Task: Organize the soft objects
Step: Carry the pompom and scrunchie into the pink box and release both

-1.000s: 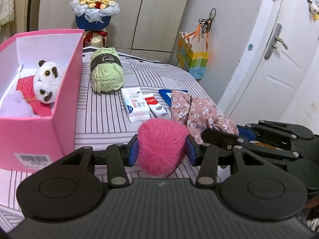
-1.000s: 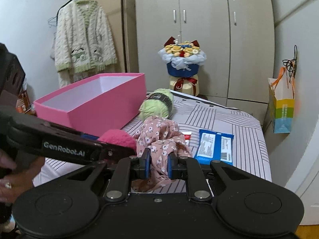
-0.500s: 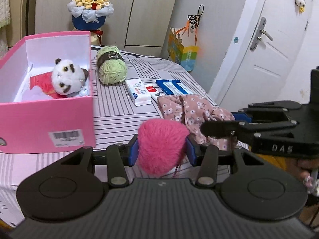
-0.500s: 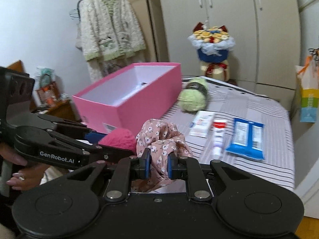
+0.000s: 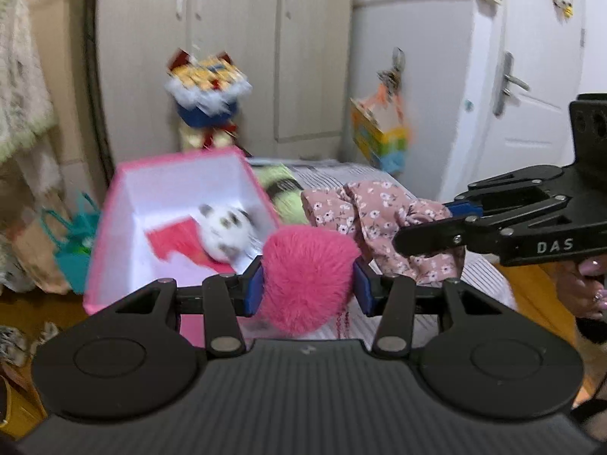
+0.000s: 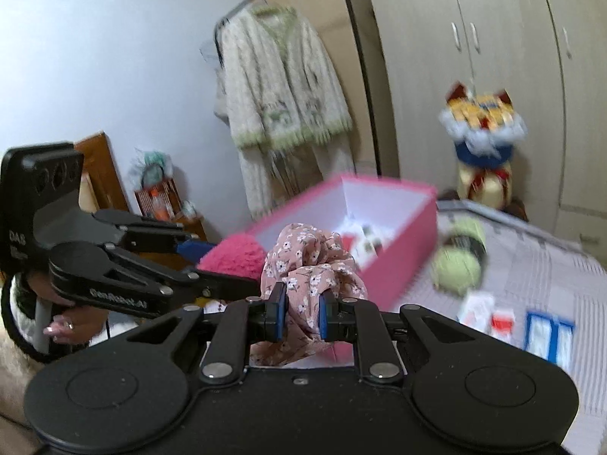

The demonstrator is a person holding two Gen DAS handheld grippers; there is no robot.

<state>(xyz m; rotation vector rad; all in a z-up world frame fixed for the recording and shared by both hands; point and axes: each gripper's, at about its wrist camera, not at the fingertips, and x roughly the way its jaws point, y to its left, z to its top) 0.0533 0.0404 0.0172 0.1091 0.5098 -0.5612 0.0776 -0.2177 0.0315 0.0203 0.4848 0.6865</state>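
Note:
My left gripper (image 5: 308, 291) is shut on a fluffy pink pom-pom (image 5: 307, 275), held in the air in front of the open pink box (image 5: 114, 227). Inside the box lie a panda plush (image 5: 224, 233) and something red. My right gripper (image 6: 299, 316) is shut on a bunched pink floral cloth (image 6: 311, 265), also lifted, just right of the pom-pom (image 6: 233, 256). In the left wrist view the cloth (image 5: 379, 220) hangs from the right gripper (image 5: 461, 210). In the right wrist view the pink box (image 6: 402, 242) stands beyond the cloth, and the left gripper (image 6: 197, 256) comes in from the left.
A green yarn ball (image 6: 457, 265) lies on the striped bed (image 6: 531, 265) right of the box, with small packets (image 6: 489, 313) and a blue pack (image 6: 548, 335) nearer. A bouquet (image 6: 481, 132) stands by the wardrobe. A cardigan (image 6: 280, 91) hangs on a rail. A person's hands hold both grippers.
Both grippers have risen with their loads and swung left towards the pink box. The box now sits centred ahead, and the packets have slid out of the left wrist view.

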